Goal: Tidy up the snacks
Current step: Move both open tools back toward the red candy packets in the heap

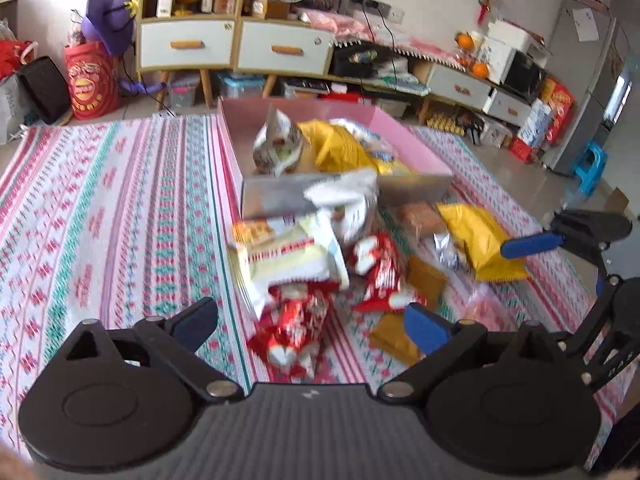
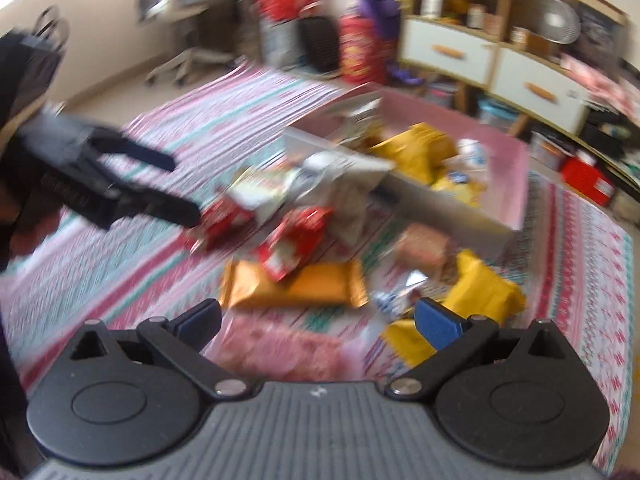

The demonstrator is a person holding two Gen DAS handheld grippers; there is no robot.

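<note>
Snacks are all over the striped pink, white and green woven mat (image 1: 120, 208) on the floor, so we've got a pile just in front of the shallow pink cardboard box (image 1: 400, 128). Inside the box we can see a white and grey crinkly packet (image 1: 276, 144) standing up at the near left, a big yellow bag (image 1: 340, 148) leaning beside it, and something white with blue print behind that, too blurry to name.

A white packet (image 1: 344, 196) is draped over the box's near wall, half in, half out. Outside, touching that wall, sits a pale yellow and white biscuit pack (image 1: 288, 252), with red and white wrapped packets (image 1: 376, 268) beside and below it. A flat orange-gold packet (image 2: 296, 284) lies partly under one red packet. Off to the right there's another yellow bag (image 1: 480, 244), a small silver foil wrapper (image 1: 448, 252) touching it, and a brownish packet (image 1: 424, 216) near the box corner.

Our left gripper (image 1: 312, 320) hangs over the nearest red packets, fingers wide apart, holding nothing. Our right gripper (image 2: 320, 316) is also spread wide and empty, above the mat just short of the orange-gold packet. The right wrist view is badly motion-blurred.
</note>
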